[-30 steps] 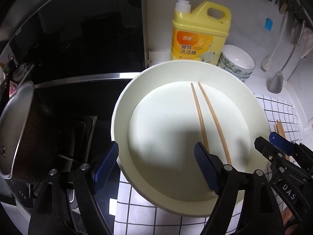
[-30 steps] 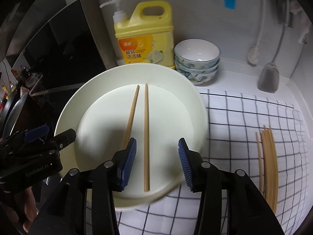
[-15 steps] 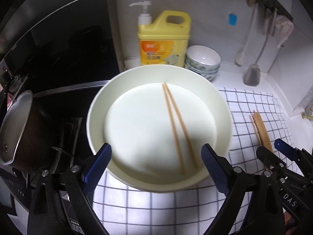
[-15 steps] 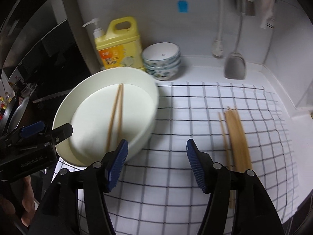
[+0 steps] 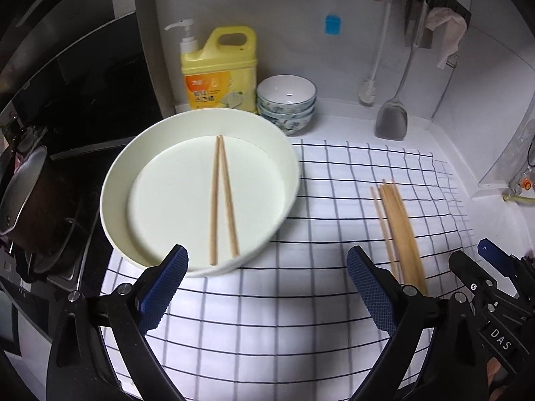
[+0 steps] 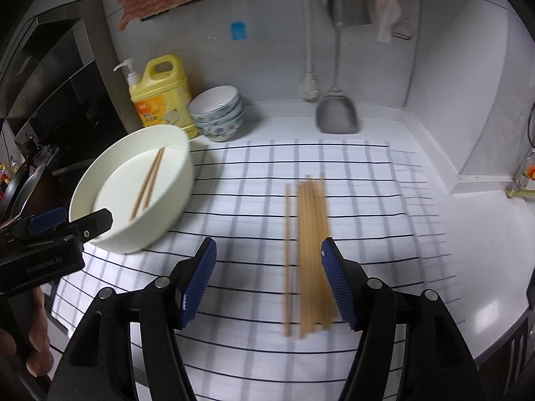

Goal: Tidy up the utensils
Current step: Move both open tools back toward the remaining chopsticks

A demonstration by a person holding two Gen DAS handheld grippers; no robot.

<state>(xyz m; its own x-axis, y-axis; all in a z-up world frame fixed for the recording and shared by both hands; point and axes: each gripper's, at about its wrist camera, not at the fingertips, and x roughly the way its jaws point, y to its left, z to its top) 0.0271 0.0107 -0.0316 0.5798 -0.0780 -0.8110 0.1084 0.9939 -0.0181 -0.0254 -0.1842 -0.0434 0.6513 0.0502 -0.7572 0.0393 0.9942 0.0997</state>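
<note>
A: What changed? A second ago both tools hung right over the white bowl (image 5: 117, 180).

B: Both have backed off toward the near edge. The pair of chopsticks (image 5: 221, 200) stays in the bowl, on the left of the checked cloth (image 6: 367, 200).

A: And the jaws?

B: The left tool (image 5: 265, 287) is wide open and empty. The right tool (image 6: 269, 280) has just been opening, with nothing pinched; the loose chopsticks (image 6: 311, 250) lie on the cloth ahead of it, probably next.

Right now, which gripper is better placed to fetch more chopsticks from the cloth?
Right. The right gripper hangs open directly over the loose chopsticks; the left gripper sits nearer the basin.
</note>
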